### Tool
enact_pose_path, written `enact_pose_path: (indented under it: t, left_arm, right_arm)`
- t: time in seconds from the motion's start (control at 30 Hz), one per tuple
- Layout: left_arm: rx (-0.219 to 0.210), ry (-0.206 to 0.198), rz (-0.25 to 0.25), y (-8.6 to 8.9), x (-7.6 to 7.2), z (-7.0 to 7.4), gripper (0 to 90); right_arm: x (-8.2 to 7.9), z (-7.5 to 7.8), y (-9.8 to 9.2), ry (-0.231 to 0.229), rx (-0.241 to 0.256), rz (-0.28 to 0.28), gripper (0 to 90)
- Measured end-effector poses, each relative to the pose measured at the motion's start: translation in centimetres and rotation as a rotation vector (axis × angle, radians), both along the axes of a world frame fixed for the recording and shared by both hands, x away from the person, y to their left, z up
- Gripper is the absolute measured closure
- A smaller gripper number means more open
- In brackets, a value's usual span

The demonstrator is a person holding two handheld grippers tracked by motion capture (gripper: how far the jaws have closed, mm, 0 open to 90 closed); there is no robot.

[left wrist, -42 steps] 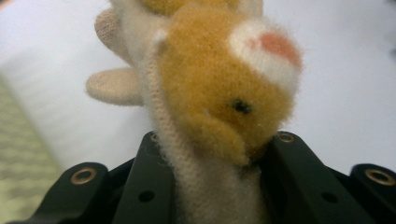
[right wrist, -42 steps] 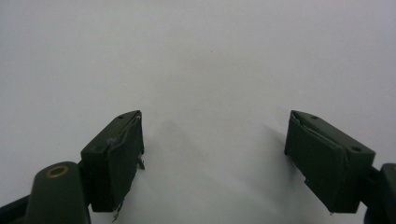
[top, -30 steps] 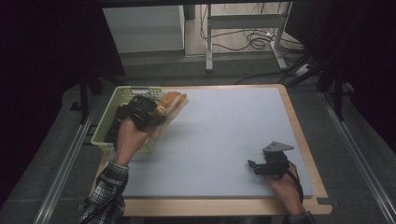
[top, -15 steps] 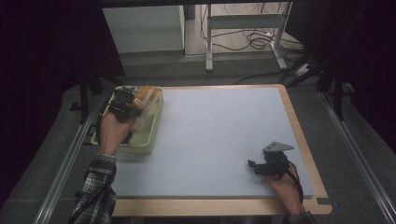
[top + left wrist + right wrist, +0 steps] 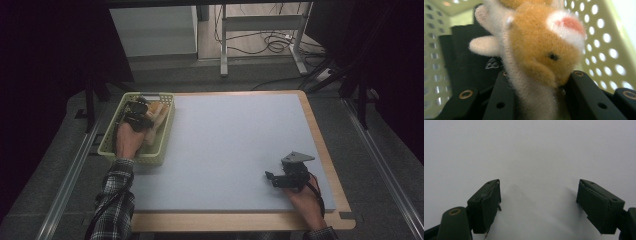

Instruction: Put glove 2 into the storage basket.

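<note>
An orange and cream plush toy (image 5: 541,52) hangs between the jaws of my left gripper (image 5: 536,82), which is shut on it. That gripper (image 5: 137,114) is over the pale green perforated basket (image 5: 111,142) at the table's left edge, and the plush toy (image 5: 156,114) hangs inside the basket. A black item (image 5: 466,65) lies in the basket behind the toy. Near the front right of the table my right gripper (image 5: 274,178) rests low over the mat. Its jaws stand wide apart in the right gripper view, right gripper (image 5: 537,205), with nothing between them.
A light grey mat (image 5: 235,145) covers the wooden table (image 5: 320,150). Metal rails run along both sides of the table. A white cabinet (image 5: 150,30) and a metal frame with cables (image 5: 265,35) stand beyond the far edge.
My left gripper has carried the plush toy leftwards and down, from above the basket's right rim to inside the basket. The right gripper has stayed put.
</note>
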State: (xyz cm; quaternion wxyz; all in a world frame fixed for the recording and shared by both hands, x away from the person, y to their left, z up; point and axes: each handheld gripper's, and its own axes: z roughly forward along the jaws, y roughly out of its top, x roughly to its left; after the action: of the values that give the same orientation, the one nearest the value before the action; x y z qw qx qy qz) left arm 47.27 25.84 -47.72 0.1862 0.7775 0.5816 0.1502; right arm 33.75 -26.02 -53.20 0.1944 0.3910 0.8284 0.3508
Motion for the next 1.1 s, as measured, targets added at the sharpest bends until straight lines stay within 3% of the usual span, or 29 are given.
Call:
enact_pose_path:
  t: [0.1,0.2,0.27,0.37,0.43,0.53,0.6,0.67,0.73,0.87,1.0,1.1]
  left_arm:
    - [-0.004,0.008,-0.032,-0.7,0.8,-0.8,66.8]
    - [0.007,0.043,-0.053,-1.3,1.5,-1.9,45.2]
    - [-0.023,0.051,-0.038,-0.9,1.6,-2.2,36.6]
    - [-0.051,0.042,-0.034,-0.3,1.3,-1.8,19.3]
    - [-0.066,0.010,-0.042,-0.1,0.8,-0.9,16.7]
    - [-0.120,-0.048,-0.054,0.1,-0.1,0.9,15.4]
    - [-0.124,-0.088,-0.048,0.4,-0.6,2.1,17.7]
    - [-0.118,-0.112,-0.035,0.8,-1.1,2.9,28.0]
    - [-0.085,-0.115,-0.016,1.1,-1.2,2.9,42.1]
    - [-0.017,-0.070,0.033,1.7,-0.6,1.0,61.8]
    - [-0.036,-0.017,0.037,1.5,0.4,-1.0,67.1]
    - [-0.084,-0.003,0.016,0.8,0.8,-1.3,69.3]
  right_arm:
    - [0.0,0.0,0.0,0.000,0.000,0.000,19.2]
    - [0.0,0.0,0.0,0.000,0.000,0.000,19.2]
    - [0.0,0.0,0.0,0.000,0.000,0.000,19.2]
    - [0.0,0.0,0.0,0.000,0.000,0.000,19.2]
    - [0.0,0.0,0.0,-0.001,0.000,0.001,19.2]
    - [0.0,0.0,0.0,0.000,0.000,0.000,19.2]
    - [0.0,0.0,0.0,0.000,0.000,0.000,19.2]
    - [0.0,0.0,0.0,0.000,-0.001,0.000,19.2]
    - [0.0,0.0,0.0,0.000,-0.001,0.000,19.2]
    - [0.0,0.0,0.0,0.000,-0.001,0.000,19.2]
    - [0.0,0.0,0.0,0.000,0.000,0.000,19.2]
    - [0.0,0.0,0.0,0.000,0.000,0.000,19.2]
